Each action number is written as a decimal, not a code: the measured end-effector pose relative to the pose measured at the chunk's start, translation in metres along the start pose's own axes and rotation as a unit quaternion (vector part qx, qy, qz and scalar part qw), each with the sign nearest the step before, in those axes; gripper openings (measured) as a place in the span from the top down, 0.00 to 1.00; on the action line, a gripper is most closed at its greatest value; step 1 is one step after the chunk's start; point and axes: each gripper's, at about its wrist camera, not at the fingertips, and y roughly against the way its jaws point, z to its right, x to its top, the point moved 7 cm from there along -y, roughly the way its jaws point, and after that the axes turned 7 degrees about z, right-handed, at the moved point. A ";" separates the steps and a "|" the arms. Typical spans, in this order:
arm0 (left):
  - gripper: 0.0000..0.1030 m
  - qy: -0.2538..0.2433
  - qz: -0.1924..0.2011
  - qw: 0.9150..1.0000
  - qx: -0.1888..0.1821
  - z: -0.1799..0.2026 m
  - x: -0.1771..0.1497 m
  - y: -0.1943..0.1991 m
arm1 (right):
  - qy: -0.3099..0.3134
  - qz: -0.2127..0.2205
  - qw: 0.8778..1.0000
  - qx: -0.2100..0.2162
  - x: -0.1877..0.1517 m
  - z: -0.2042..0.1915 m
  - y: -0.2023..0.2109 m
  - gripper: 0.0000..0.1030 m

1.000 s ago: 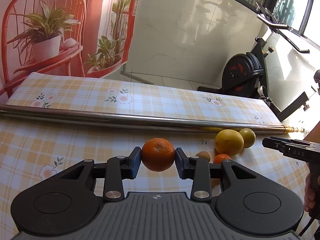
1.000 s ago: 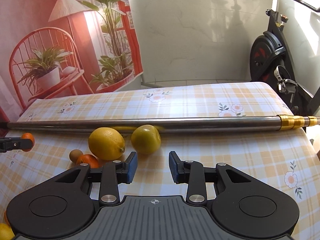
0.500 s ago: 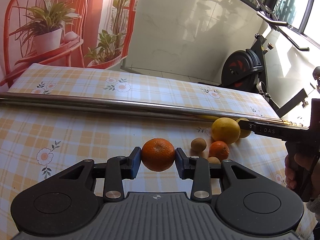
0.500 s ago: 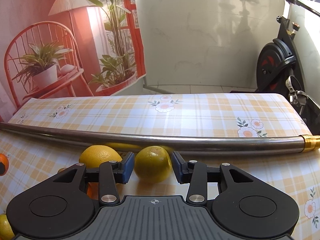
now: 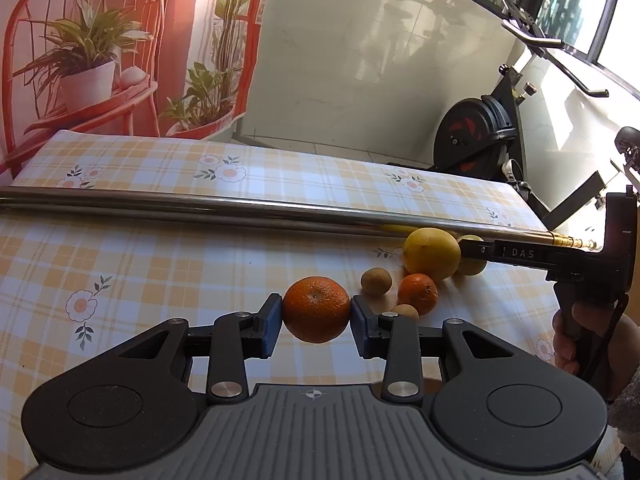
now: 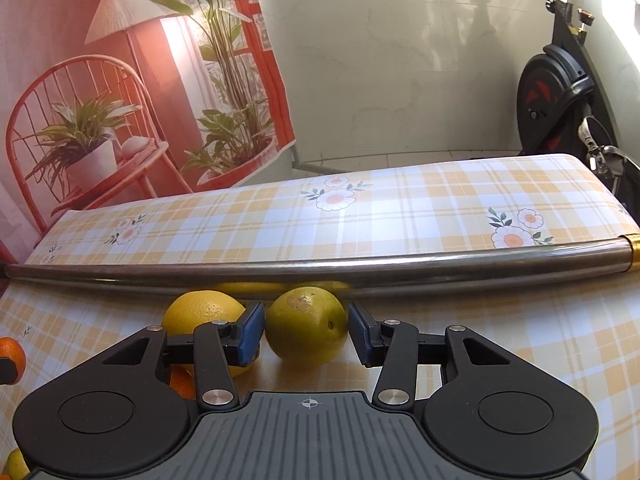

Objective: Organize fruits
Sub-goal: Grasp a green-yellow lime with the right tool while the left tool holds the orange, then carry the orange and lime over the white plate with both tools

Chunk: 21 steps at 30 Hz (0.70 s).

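Left hand-held gripper (image 5: 316,322) pinches the orange (image 5: 316,309), held above the surface (image 5: 160,264). Right hand-held gripper (image 6: 306,334), jaws just opening, straddles the greenish citrus (image 6: 306,324) w/o squeezing, near the steel pole (image 6: 360,270). Pick-up step; next needs closing, then lifting.

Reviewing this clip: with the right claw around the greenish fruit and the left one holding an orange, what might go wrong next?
1. The right claw straddles the greenish fruit; its jaws have just been opening and the right pad shows a gap, so a lift now would leave it behind.
2. Its left finger sits against the yellow fruit, and could nudge it into the small fruits.
3. The metal pole lies just behind; pushing forward could jam the fruit against it.
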 end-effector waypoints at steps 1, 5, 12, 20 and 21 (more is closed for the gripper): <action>0.62 0.000 0.001 1.000 0.000 0.000 0.000 0.002 | -0.006 -0.001 1.000 0.002 -0.001 0.002 0.003 0.59; 0.62 0.006 0.005 1.000 -0.002 0.002 -0.001 0.009 | -0.039 -0.002 0.999 0.008 -0.009 0.011 0.014 0.60; 0.62 0.010 0.005 1.000 -0.001 0.002 -0.005 0.016 | -0.041 0.002 0.999 0.005 -0.026 0.014 0.040 0.60; 0.62 0.012 0.004 1.000 -0.004 0.006 -0.007 0.018 | -0.014 0.005 1.000 -0.007 -0.022 0.013 0.042 0.57; 0.62 0.012 0.003 1.000 -0.004 0.006 -0.008 0.018 | -0.009 0.005 1.000 -0.007 -0.020 0.012 0.040 0.57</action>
